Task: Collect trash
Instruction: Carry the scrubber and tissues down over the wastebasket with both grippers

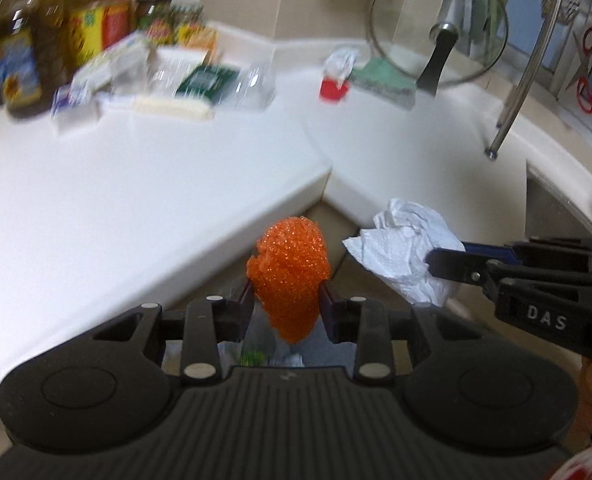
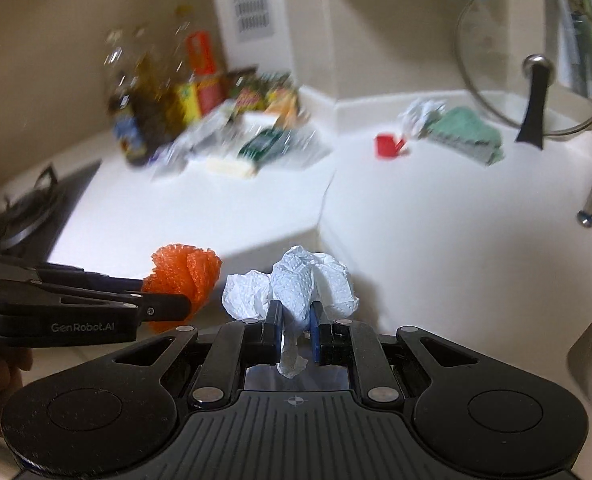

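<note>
We hold two pieces off the near counter edge — left gripper (image 1: pixel 287 304) clamps the orange mesh wad (image 1: pixel 289 276), right gripper (image 2: pixel 294 330) clamps the crumpled paper towel (image 2: pixel 296 284). Left to collect, by our judgement — another crumpled tissue (image 2: pixel 422 114) and red cap (image 2: pixel 390 146) on the far counter (image 2: pixel 436 216).

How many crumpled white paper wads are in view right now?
2. One crumpled white paper towel wad is clamped in the right gripper; a second white paper wad sits on the counter beside the small red cup. The blurred clutter may hide more.
</note>
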`<state>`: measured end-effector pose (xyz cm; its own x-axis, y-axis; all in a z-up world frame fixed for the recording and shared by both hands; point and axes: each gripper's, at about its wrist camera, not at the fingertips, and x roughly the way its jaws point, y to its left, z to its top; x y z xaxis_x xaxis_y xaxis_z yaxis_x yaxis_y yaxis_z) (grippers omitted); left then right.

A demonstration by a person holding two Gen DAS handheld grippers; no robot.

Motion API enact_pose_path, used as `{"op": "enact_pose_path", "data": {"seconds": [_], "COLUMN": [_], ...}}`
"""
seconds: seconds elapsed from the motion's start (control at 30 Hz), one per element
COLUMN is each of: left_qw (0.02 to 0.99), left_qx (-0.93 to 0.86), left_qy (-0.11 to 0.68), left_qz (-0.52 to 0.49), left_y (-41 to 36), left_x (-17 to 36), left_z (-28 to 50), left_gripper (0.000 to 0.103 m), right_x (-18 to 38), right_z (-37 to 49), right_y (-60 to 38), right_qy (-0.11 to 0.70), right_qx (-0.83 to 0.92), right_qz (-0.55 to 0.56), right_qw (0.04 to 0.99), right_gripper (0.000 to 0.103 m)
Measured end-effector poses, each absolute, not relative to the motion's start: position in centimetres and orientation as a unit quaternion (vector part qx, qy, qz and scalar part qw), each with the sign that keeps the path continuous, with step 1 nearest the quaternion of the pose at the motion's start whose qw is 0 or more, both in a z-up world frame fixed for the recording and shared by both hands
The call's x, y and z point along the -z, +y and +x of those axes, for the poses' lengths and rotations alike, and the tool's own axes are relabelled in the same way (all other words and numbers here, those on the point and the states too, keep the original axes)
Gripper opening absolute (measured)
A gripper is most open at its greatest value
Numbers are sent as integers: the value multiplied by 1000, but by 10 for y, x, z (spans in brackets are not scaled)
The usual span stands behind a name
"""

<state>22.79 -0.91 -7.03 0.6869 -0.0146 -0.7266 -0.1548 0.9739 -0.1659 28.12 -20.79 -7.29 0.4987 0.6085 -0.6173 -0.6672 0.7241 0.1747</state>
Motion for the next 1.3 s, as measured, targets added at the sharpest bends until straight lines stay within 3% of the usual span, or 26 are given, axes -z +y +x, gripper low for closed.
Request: {"op": "enact_pose_path", "data": {"seconds": [0.27, 0.77, 1.3], "left_qw": [876, 841, 822], "left_qx": [-63, -89, -91], "left_qy": [454, 507, 537], "left_qz": [-151, -165, -166], "left_y": [-12, -1, -2], "left_x": [138, 241, 286], "left_z": [210, 248, 273], "left_gripper": [31, 31, 33], "right_x": [140, 255, 292], "right_z": [272, 292, 309], "right_y": [-194, -161, -157], "right_qy": [388, 426, 451], "right_qx": [-397, -418, -417], "right_qz": [-116, -249, -258], "right_qw": [824, 763, 745], "right_gripper": [14, 14, 14]}}
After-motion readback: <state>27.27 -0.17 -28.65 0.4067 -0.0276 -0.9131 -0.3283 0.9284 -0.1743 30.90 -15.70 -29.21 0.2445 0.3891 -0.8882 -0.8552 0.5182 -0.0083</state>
